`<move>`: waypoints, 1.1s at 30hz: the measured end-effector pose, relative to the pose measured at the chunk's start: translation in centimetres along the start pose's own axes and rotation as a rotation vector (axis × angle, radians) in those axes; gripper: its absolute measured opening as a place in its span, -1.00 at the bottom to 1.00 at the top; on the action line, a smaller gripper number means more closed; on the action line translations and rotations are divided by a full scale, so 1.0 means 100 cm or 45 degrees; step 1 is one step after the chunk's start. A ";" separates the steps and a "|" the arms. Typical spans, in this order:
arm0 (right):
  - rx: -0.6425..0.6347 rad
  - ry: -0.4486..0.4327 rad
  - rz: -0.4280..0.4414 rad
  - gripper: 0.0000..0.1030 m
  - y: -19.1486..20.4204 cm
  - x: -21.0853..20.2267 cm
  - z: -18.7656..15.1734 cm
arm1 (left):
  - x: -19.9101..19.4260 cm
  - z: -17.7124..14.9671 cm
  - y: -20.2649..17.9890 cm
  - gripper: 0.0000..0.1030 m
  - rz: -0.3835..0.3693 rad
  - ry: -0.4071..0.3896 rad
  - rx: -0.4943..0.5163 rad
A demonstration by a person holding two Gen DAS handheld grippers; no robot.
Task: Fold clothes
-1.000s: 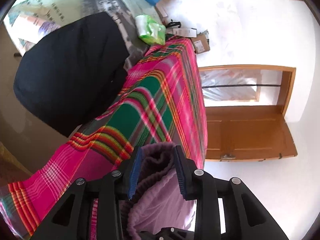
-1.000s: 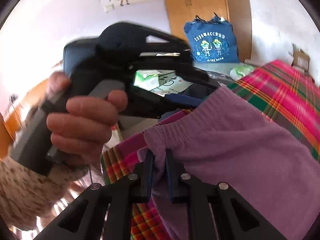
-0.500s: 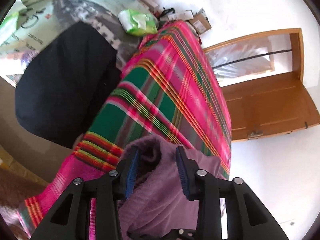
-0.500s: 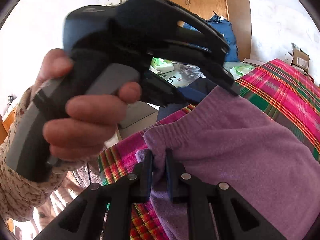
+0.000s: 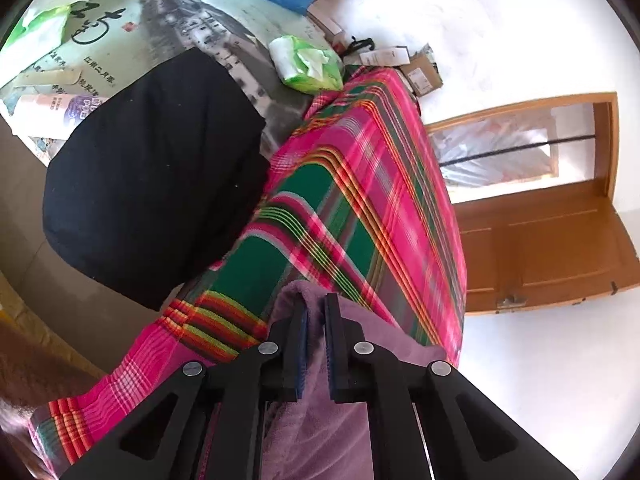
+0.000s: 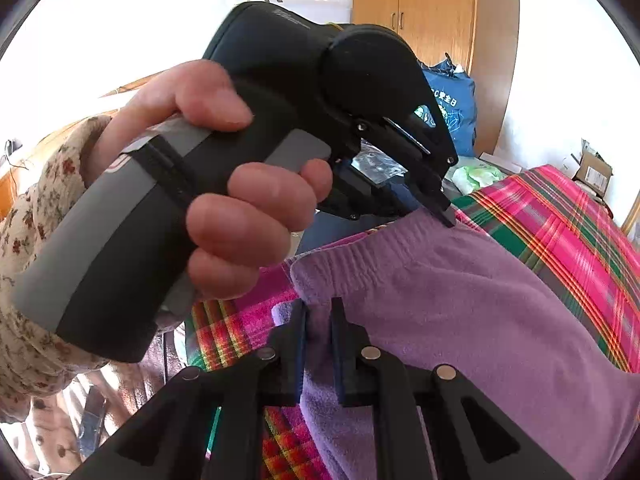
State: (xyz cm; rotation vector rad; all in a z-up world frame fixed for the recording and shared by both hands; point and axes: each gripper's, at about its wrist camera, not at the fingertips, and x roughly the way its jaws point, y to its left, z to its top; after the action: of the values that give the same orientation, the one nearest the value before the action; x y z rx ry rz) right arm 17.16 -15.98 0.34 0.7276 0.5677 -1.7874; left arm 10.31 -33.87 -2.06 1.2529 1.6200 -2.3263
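Left claw (image 5: 316,344), jaws closing, pinches the purple garment (image 6: 460,300) at its waistband; right claw (image 6: 318,346) grips the near corner, narrow. Garment lies on the plaid-covered bed (image 5: 360,200). Risk: a thin pinch may slip when lifted. Both claws point downward; the hand (image 6: 224,184) wraps the left handle.

Purple fleece garment (image 6: 460,304), elastic waistband edge raised, on plaid cloth (image 6: 560,216)

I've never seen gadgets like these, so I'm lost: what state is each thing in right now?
Left tool: closing on the purple garment.
Right tool: shut on the purple garment's waistband.
Purple garment: spread flat on the plaid cloth, not yet folded.
Plaid cloth: spread out.
Black garment: lying beside the plaid cloth.
Door: open.
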 end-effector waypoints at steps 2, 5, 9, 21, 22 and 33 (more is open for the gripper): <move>-0.003 -0.007 0.000 -0.78 0.001 0.000 0.001 | 0.002 0.001 0.003 -0.84 -0.003 0.012 -0.013; -0.043 0.018 -0.031 -0.76 0.007 0.005 0.001 | 0.003 0.001 0.005 -0.81 -0.014 0.012 -0.037; -0.111 0.025 -0.099 -0.73 0.019 0.005 0.001 | 0.001 0.000 0.003 -0.75 0.007 0.010 -0.031; 0.082 -0.072 0.013 -0.35 -0.025 -0.056 -0.013 | -0.061 -0.031 0.017 -0.41 0.100 -0.111 -0.071; 0.098 -0.064 -0.004 -0.34 -0.028 -0.062 -0.018 | -0.064 -0.039 0.019 -0.40 0.110 -0.105 -0.059; 0.104 0.013 -0.008 -0.34 -0.024 -0.062 -0.045 | -0.088 -0.106 0.053 -0.39 0.061 -0.159 -0.194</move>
State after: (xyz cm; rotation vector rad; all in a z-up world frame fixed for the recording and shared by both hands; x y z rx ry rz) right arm 17.24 -8.05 1.63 0.7923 0.5064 -1.8221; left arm 24.83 -31.24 -1.89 1.0808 1.6702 -2.1598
